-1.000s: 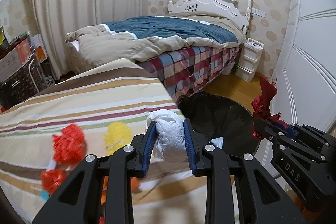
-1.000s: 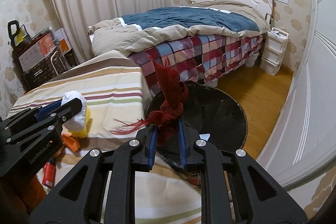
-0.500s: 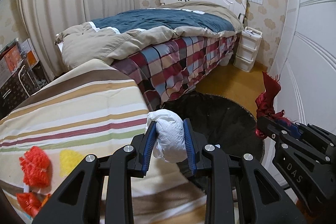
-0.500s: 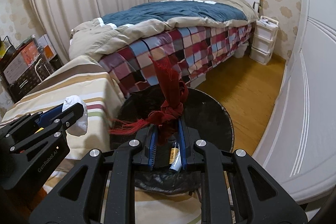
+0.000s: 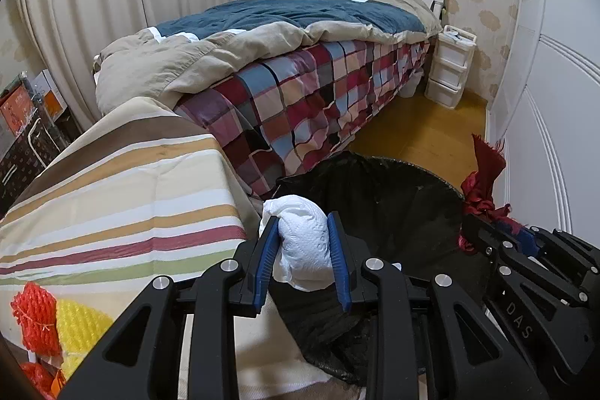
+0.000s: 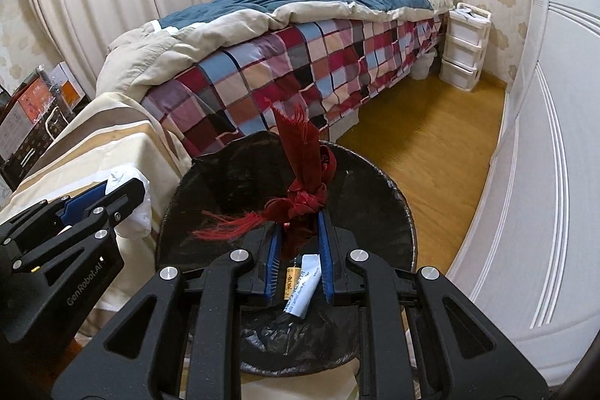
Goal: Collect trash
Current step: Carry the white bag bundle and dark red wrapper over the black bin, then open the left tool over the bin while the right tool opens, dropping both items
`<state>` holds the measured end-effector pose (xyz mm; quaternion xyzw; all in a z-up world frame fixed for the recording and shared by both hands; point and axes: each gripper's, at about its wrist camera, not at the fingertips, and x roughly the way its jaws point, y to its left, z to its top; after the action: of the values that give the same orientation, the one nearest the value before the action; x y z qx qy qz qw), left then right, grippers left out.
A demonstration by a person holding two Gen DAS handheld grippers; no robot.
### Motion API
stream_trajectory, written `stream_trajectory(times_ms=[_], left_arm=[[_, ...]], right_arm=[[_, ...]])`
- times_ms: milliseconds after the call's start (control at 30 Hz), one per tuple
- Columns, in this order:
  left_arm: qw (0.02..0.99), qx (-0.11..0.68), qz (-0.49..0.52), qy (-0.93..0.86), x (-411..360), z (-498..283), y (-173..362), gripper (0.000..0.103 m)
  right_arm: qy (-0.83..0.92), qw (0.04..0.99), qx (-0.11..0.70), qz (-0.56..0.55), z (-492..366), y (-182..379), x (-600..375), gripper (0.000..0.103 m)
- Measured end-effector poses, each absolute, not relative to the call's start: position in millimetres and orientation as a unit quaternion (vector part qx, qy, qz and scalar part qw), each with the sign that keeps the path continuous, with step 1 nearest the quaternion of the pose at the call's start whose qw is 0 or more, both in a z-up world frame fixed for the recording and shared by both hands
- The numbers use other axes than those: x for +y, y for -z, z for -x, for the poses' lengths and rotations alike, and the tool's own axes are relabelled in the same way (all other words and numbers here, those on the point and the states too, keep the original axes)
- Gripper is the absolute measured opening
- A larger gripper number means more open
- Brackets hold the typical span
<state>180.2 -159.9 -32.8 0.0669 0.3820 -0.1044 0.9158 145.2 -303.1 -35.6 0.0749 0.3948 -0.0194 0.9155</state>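
Observation:
My left gripper (image 5: 302,231) is shut on a crumpled white paper towel (image 5: 303,244) and holds it at the near left rim of a black-lined trash bin (image 5: 393,197). My right gripper (image 6: 298,223) is shut on a knotted dark red ribbon with a tassel (image 6: 307,175) and holds it over the open bin (image 6: 232,175). A small tube and a bottle (image 6: 300,283) lie inside the bin. The left gripper with the towel also shows in the right wrist view (image 6: 131,208). The right gripper with the ribbon shows at the right of the left wrist view (image 5: 483,197).
A striped tablecloth (image 5: 123,197) covers the table left of the bin, with red and yellow mesh pieces (image 5: 48,321) at its near left. A bed with a plaid sheet (image 5: 318,92) stands behind. White drawers (image 6: 465,47) and a white wardrobe (image 6: 555,137) are at the right.
Both grippers moved right, from over the striped table to the bin. The towel and ribbon stayed gripped. The bin's inside with the tube came into view.

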Motion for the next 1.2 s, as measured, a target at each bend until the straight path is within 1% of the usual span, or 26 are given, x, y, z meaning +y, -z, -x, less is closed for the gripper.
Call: stream_trajectory(times_ms=[100,200,267,300,333,367,433,467,533,600,700,767,833,1200], left_arm=[[0.914,0.385,-0.067,0.104,-161.1,-182.5,35.5,0.030],[0.915,0.383,-0.066,0.102,-160.9,-183.1,35.7,0.042],[0.917,0.381,-0.062,0.098,-159.2,-183.0,35.0,0.053],[0.919,0.379,-0.061,0.094,-157.6,-182.1,34.3,0.056],[0.920,0.377,-0.060,0.091,-156.9,-181.5,33.7,0.060],[0.921,0.375,-0.059,0.089,-155.6,-181.0,32.9,0.066],[0.922,0.373,-0.055,0.085,-153.2,-180.6,31.4,0.072],[0.923,0.373,-0.052,0.083,-152.1,-180.1,30.8,0.073],[0.922,0.375,-0.045,0.082,-149.5,-179.3,28.7,0.076],[0.924,0.371,-0.043,0.079,-147.2,-176.5,25.7,0.078],[0.927,0.365,-0.049,0.072,-145.3,-170.4,20.2,0.081],[0.928,0.364,-0.051,0.069,-143.0,-166.2,16.1,0.083],[0.929,0.361,-0.051,0.065,-139.0,-161.0,11.9,0.084],[0.931,0.359,-0.045,0.050,-99.1,-119.3,-5.1,0.085]], right_arm=[[0.021,0.915,0.396,-0.075,-148.5,37.6,-304.4,0.019],[0.023,0.916,0.394,-0.075,-149.6,38.8,-304.6,0.020],[0.029,0.916,0.395,-0.072,-149.9,39.5,-304.9,0.020],[0.029,0.916,0.395,-0.073,-149.9,39.7,-305.3,0.022],[0.031,0.916,0.394,-0.073,-149.1,39.7,-305.5,0.031],[0.034,0.917,0.392,-0.073,-148.9,39.2,-304.9,0.033],[0.040,0.919,0.387,-0.071,-146.1,37.9,-305.3,0.036],[0.042,0.919,0.386,-0.070,-145.3,37.3,-305.7,0.038],[0.048,0.920,0.382,-0.071,-142.9,34.5,-306.3,0.048],[0.053,0.922,0.377,-0.069,-139.9,30.3,-306.3,0.050],[0.055,0.924,0.372,-0.066,-134.5,24.3,-304.8,0.062],[0.055,0.927,0.366,-0.062,-129.0,18.3,-301.5,0.063],[0.053,0.928,0.363,-0.059,-124.0,14.2,-298.9,0.068],[0.038,0.932,0.356,-0.058,-80.7,0.1,-278.0,0.069]])
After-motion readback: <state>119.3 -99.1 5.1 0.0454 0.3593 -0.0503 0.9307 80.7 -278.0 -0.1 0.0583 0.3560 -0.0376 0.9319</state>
